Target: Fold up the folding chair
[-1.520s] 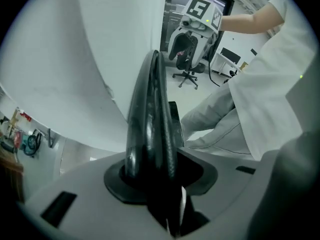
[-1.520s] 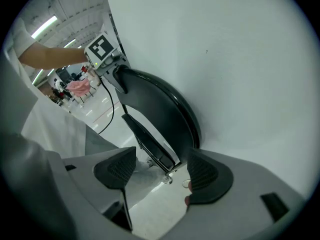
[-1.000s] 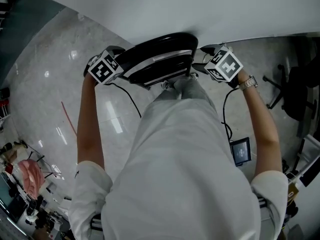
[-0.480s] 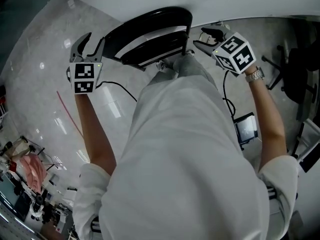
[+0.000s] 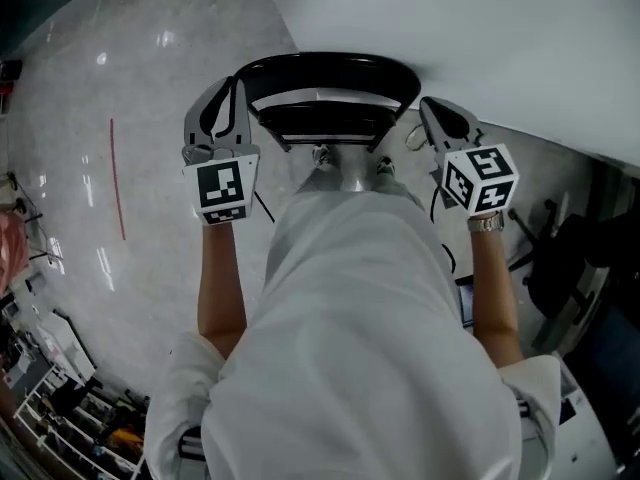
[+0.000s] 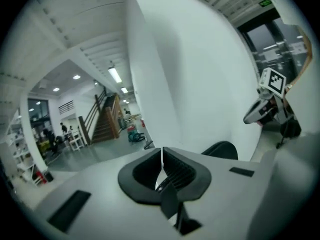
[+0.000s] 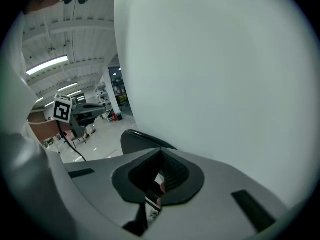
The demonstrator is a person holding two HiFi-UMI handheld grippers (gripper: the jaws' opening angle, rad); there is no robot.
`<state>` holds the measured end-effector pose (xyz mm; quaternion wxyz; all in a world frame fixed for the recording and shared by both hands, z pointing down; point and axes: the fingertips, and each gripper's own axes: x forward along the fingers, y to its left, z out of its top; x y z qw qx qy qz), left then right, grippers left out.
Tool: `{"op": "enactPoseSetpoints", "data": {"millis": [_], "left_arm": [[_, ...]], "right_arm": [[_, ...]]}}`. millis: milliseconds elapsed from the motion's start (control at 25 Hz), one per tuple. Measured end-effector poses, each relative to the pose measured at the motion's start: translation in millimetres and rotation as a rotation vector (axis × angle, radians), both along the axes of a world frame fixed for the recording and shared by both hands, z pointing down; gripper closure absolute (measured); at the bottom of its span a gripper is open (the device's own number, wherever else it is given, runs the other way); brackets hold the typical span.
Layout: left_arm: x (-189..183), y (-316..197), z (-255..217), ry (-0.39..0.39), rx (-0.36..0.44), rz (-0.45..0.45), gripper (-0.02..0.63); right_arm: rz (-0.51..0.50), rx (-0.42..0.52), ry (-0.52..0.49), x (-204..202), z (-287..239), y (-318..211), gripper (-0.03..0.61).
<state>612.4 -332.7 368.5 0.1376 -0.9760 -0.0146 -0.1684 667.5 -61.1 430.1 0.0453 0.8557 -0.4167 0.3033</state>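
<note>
The folding chair is black with a pale seat. It stands folded flat against the white wall, just beyond the person's feet. My left gripper hovers beside the chair's left edge, apart from it. Its jaws have just closed on nothing and are shut. My right gripper hangs off the chair's right edge; its jaws have also just closed, empty and shut. In the left gripper view the chair's rounded top shows past the shut left gripper. The right gripper view shows the chair top beyond the shut right gripper.
A white wall rises behind the chair. The floor is glossy pale stone with a red line. A black office chair stands at the right. A small screen hangs by a cable at the person's right side.
Both grippers were at the chair's sides, came off it with jaws open, rose, and now have their jaws shut. The chair now stands folded against the wall.
</note>
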Motion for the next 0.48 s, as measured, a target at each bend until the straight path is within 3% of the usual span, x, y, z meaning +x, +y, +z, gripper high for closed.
{"op": "enactPoseSetpoints", "data": {"millis": [80,240,360,480], "left_arm": [[-6,13,6,0.0,-0.078,-0.082,0.603],[-20,72,21,-0.001,-0.214,-0.149,0.604],[-34,120,13,0.06,-0.214,-0.185,0.604],[-48,161,2,0.114,-0.213,-0.227,0.604]], "right_arm": [[0.0,0.041,0.012,0,-6,2,0.574],[-0.044,0.133,0.006,2,-14,16,0.574],[-0.088,0.228,-0.06,-12,-14,29,0.574],[-0.176,0.256,-0.093,-31,-8,38,0.574]]}}
